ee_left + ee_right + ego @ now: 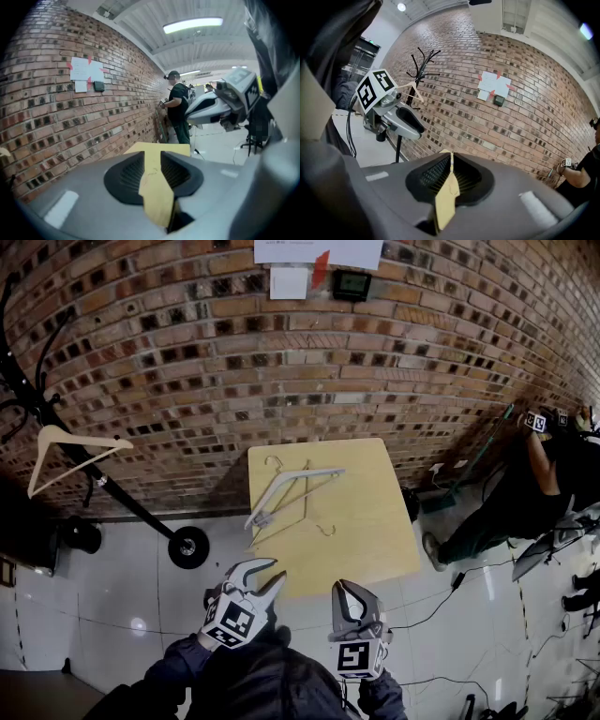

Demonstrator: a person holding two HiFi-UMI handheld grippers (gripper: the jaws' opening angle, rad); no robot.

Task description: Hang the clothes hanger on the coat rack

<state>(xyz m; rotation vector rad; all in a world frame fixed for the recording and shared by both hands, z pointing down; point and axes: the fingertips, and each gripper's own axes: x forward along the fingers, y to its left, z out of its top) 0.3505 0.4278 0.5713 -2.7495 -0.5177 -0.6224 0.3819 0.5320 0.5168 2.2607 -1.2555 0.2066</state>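
Observation:
A pale hanger (288,487) lies on the small yellow table (366,540), with a thin wire hanger (302,509) beside it. At the left stands the black coat rack (56,432), and another pale hanger (67,441) hangs on it. My left gripper (267,576) hovers open and empty at the table's near edge; between its jaws the left gripper view shows only the table (157,149). To its right, also at the near edge, my right gripper (350,590) is shut on nothing. The right gripper view shows the coat rack (423,63) with its hanger (412,88).
A brick wall (281,362) runs behind the table and rack. The rack's round base (188,547) sits on the white floor left of the table. A person (511,502) stands at the right near cables (450,592) on the floor.

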